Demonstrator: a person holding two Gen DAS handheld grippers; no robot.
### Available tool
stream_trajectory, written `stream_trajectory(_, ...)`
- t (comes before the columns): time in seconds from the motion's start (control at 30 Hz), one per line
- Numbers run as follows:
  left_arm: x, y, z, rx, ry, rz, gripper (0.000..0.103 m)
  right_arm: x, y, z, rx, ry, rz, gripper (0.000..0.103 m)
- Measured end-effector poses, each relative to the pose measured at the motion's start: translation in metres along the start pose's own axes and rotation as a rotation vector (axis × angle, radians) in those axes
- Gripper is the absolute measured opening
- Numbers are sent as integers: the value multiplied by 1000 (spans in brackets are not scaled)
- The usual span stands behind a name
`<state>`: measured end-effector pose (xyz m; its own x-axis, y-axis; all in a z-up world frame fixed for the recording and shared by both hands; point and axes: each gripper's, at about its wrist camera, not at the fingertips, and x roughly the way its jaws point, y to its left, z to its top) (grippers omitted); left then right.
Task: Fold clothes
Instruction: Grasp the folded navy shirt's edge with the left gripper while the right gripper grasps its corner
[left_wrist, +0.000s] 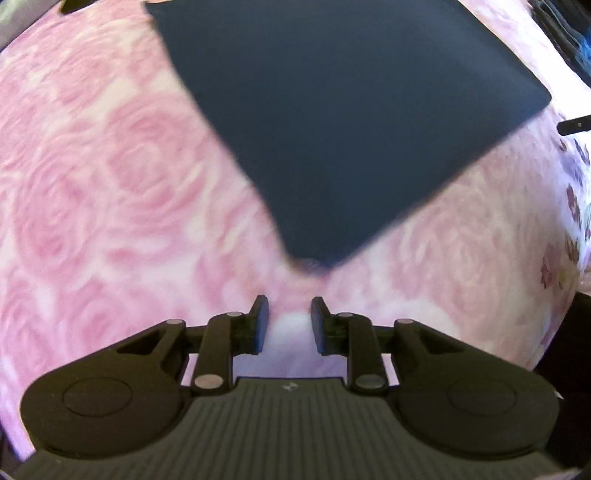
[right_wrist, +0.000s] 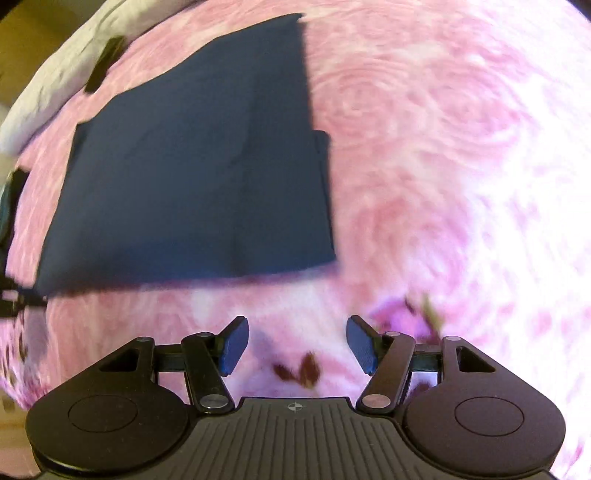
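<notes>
Two wrist views over a bed. The navy garment (left_wrist: 343, 122) lies flat on the pink rose-print bedspread (left_wrist: 110, 192), folded into a compact, roughly rectangular shape with straight edges. In the left view one corner points toward the camera and lies just ahead of the left tongs (left_wrist: 290, 317); in the right view the garment (right_wrist: 199, 177) fills the upper left, its near edge well ahead of the right tongs (right_wrist: 295, 339).

Left tongs: parted a little, with only bedspread visible in the narrow gap; nothing is held. Right tongs: spread wide, likewise empty, over the bedspread (right_wrist: 443, 184), clear of the cloth.

Layers: along the right-hand edge in the right view a lower layer steps out slightly past the upper one, which suggests at least one fold is already made. Motion blur softens both views, so the exact number of layers cannot be told.

Progress, as judged: the folding appears largely done, since no sleeve or loose flap shows and neither pair of tongs touches the garment. What may be left is a final halving, or squaring the offset edge; the nearest corner to the left tongs would be the likely place to take hold.
</notes>
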<state>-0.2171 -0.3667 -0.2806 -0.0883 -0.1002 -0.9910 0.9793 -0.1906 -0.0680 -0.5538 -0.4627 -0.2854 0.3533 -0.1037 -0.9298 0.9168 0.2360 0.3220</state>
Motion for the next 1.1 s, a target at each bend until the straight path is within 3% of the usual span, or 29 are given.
stream_trajectory(0.1,-20,7,11,-33,-47,1,21,-10,4,-1,127,-58,88,63)
stream_trajectory(0.2,-35,8,52,15,-117,-9,21,-8,8,0,252,-109,188,63)
stream_trajectory(0.33,-40,3,138,131,-198,-55,24,5,7,6,394,-137,266,63)
stream_trajectory(0.53,-13,-29,289,378,-255,-141,42,20,0,3,521,-175,299,63)
stream_trajectory(0.67,29,-52,381,497,-234,-187,46,24,-9,-2,609,-189,316,62)
stream_trajectory(0.83,73,-75,441,566,-170,-234,46,28,-21,4,660,-178,343,62)
stream_trajectory(1.03,104,-82,467,641,-14,-323,44,30,-29,1,675,-166,373,62)
stream_trajectory(1.1,105,-85,470,668,19,-337,37,32,-31,1,689,-166,386,62)
